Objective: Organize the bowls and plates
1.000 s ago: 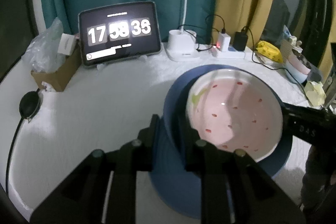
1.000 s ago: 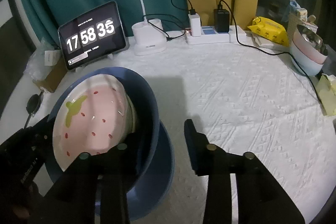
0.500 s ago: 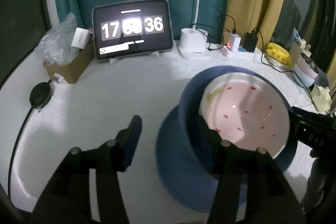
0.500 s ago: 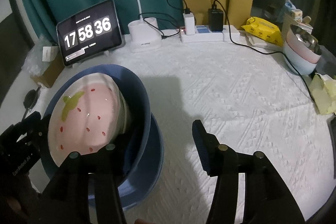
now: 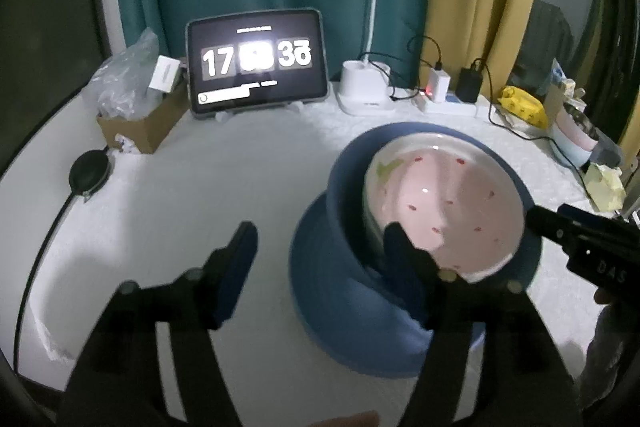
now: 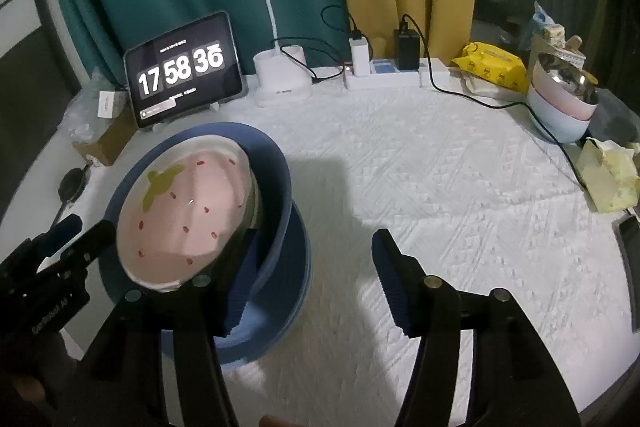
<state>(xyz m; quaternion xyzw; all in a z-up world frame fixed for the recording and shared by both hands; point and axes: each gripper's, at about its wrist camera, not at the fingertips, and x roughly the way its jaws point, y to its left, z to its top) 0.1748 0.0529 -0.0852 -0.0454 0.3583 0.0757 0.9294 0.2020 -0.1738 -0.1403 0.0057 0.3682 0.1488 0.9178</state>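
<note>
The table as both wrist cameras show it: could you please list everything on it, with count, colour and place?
strawberry plate: 1, pink, inside blue bowl
blue bowl: 1, on blue plate
blue plate: 1, table's left
tablet clock: 1, black, back left
desk lamp: 1, white, back centre
power strip: 1, white, back
yellow pack: 1, back right
stacked bowls: right edge, count unclear
cardboard box: 1, brown, back left
left gripper: jaws open
right gripper: jaws open

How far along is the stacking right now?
Done, by the look of it: the pink strawberry dish sits nested in the blue bowl, which rests on the blue plate. In hand: nothing; left gripper and right gripper are both open around the stack. Possibly left: the pink and white bowls at the table's far right edge.
</note>
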